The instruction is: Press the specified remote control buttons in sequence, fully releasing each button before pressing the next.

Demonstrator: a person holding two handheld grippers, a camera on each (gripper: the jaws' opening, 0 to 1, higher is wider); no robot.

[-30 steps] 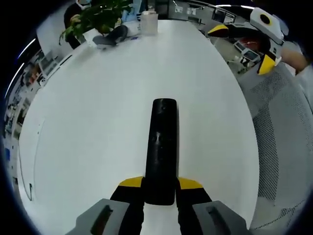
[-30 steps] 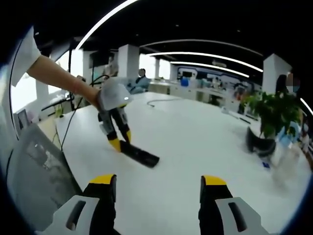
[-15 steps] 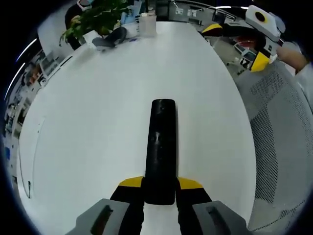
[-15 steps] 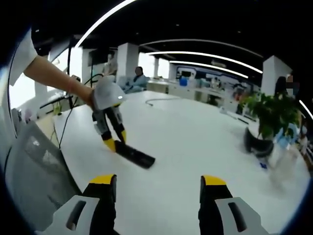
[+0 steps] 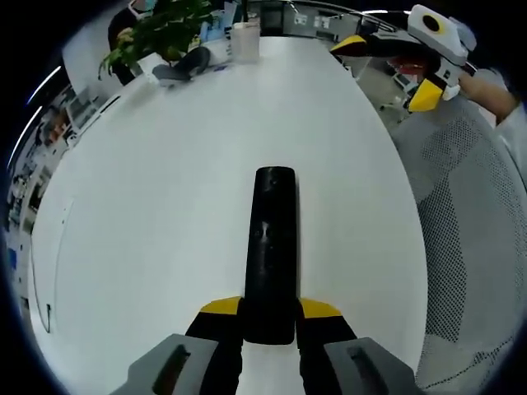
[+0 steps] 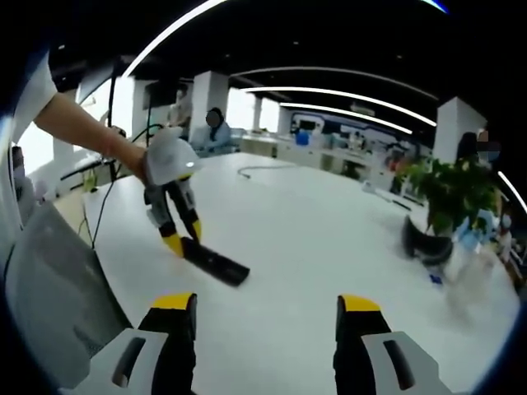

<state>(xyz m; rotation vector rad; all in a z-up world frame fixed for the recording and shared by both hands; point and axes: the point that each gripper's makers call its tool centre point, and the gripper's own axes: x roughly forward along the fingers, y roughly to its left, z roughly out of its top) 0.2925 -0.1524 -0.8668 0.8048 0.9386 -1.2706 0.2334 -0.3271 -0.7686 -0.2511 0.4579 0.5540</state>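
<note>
Left gripper [image 5: 269, 317] clamped on the near end of a black remote [image 5: 270, 247], pinning it flat on the white table [image 5: 148, 206]. Beyond the remote, a potted plant [image 5: 160, 29] near the far edge. Right of the remote, right gripper [image 6: 265, 317] raised well clear, jaws apart, gripping nothing. No press under way; judging by this, button presses remain ahead.

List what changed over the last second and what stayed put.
The right gripper drifted up and left in the left gripper view. In the right gripper view the scene slid left, so that camera moved. The left gripper stayed clamped on the remote, which did not shift on the table.
</note>
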